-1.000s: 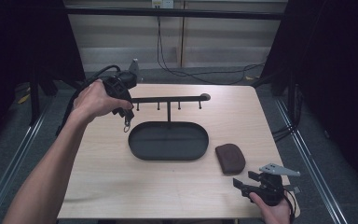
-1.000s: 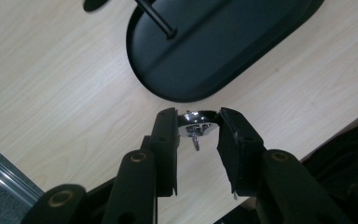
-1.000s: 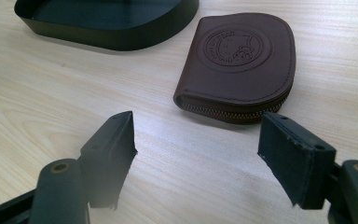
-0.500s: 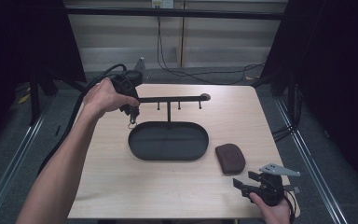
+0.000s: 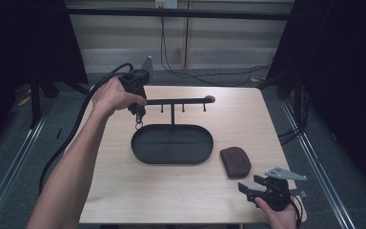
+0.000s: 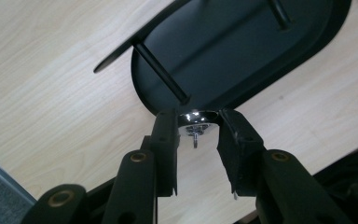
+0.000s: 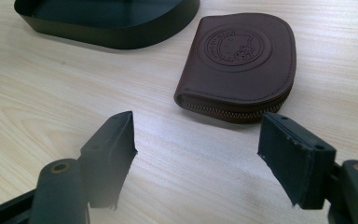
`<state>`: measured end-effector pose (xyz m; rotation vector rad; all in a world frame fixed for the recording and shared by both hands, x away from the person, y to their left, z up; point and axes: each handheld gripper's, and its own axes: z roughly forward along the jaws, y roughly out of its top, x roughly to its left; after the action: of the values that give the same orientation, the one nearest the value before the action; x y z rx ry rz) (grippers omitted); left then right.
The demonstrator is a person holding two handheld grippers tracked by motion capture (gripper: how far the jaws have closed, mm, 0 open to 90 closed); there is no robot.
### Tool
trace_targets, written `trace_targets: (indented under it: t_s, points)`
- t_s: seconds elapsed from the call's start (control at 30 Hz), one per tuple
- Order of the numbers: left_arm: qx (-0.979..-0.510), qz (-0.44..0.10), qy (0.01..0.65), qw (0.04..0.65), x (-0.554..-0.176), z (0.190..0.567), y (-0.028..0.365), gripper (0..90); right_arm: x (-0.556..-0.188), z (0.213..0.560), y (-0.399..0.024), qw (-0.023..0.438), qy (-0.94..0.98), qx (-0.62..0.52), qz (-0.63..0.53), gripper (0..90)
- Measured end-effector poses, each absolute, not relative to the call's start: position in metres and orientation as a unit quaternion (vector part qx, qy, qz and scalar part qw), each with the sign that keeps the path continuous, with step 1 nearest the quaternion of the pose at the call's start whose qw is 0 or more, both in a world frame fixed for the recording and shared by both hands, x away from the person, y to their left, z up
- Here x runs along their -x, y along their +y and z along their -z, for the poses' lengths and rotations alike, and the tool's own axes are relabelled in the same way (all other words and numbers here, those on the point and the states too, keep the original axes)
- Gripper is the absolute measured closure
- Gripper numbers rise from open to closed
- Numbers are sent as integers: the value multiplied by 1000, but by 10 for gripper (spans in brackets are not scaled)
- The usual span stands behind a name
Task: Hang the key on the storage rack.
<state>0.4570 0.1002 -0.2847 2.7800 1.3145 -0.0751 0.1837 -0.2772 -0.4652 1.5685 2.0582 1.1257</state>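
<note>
A black oval tray (image 5: pixel 171 161) carries a T-shaped stand whose crossbar (image 5: pixel 176 101) has small pegs hanging from it. My left gripper (image 5: pixel 137 114) hovers at the bar's left end, above the tray's left rim, shut on a shiny metal key ring (image 5: pixel 138 126) that dangles below it. In the left gripper view the jaws (image 6: pixel 196 119) pinch the chrome ring (image 6: pixel 195 126) just in front of one peg (image 6: pixel 161 70) and over the tray (image 6: pixel 242 56). A brown leather zip purse (image 5: pixel 235 161) lies right of the tray. My right gripper (image 5: pixel 248 191) rests near the front right corner, open (image 7: pixel 198 140), a short way from the purse (image 7: pixel 237 65).
The wooden table (image 5: pixel 100 191) has bare surface at the front left and along the right side. A black cable (image 5: pixel 76 129) trails from the left gripper off the table's left edge. Dark floor and metal rails surround the table.
My left hand has carried the key ring to the right and slightly down, closer to the left end of the crossbar. The right gripper and the purse have stayed put.
</note>
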Motion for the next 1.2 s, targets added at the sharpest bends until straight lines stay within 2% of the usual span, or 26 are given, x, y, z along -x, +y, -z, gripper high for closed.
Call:
trace_targets:
  t_s: [0.93, 1.2]
  points:
    - [-888, 12, 458, 50, -466, 297, 100, 678, -184, 466, -277, 157, 723, -544, -395, 274]
    - [-891, 14, 448, 68, -460, 297, 104, 520, -183, 465, -276, 156, 723, -545, -394, 274]
